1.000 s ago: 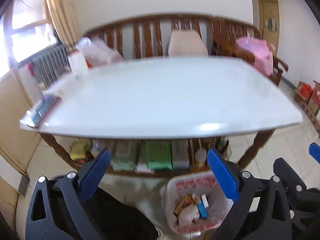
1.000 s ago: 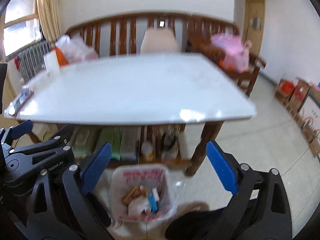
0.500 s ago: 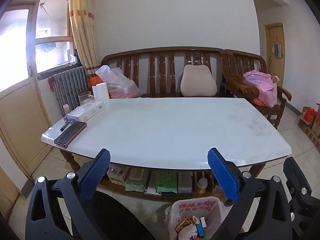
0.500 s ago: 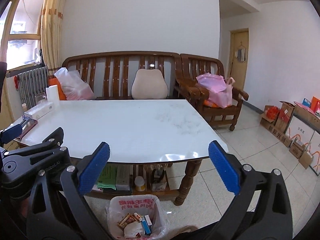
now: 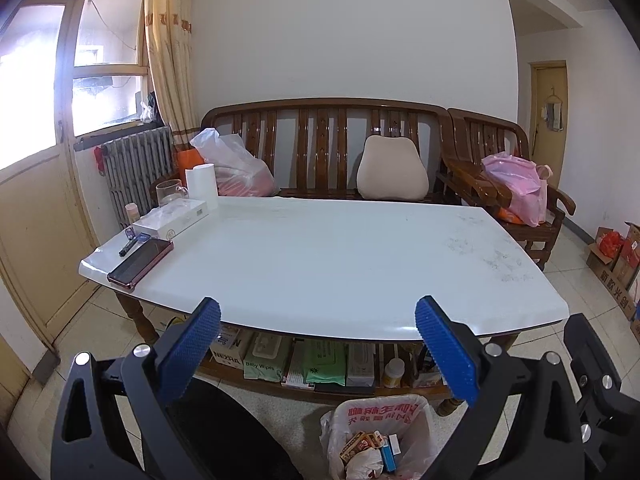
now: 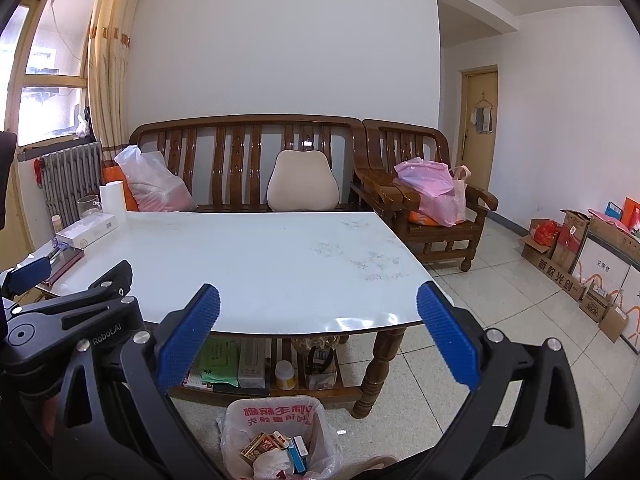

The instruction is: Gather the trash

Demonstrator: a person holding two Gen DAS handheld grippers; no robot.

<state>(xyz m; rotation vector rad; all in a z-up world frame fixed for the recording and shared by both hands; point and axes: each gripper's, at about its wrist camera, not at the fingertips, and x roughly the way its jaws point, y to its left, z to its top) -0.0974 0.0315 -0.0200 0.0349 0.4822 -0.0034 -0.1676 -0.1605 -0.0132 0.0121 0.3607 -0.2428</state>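
Grippers [image 5: 318, 344] seemingly higher than before.

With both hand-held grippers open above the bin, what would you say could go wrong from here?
1. The phone lies at the table corner, partly over the edge; a sweep there might knock it off.
2. The phone, glass and paper roll are not trash, yet could be mistaken for it.
3. The bin looks rather full, so more trash may spill.
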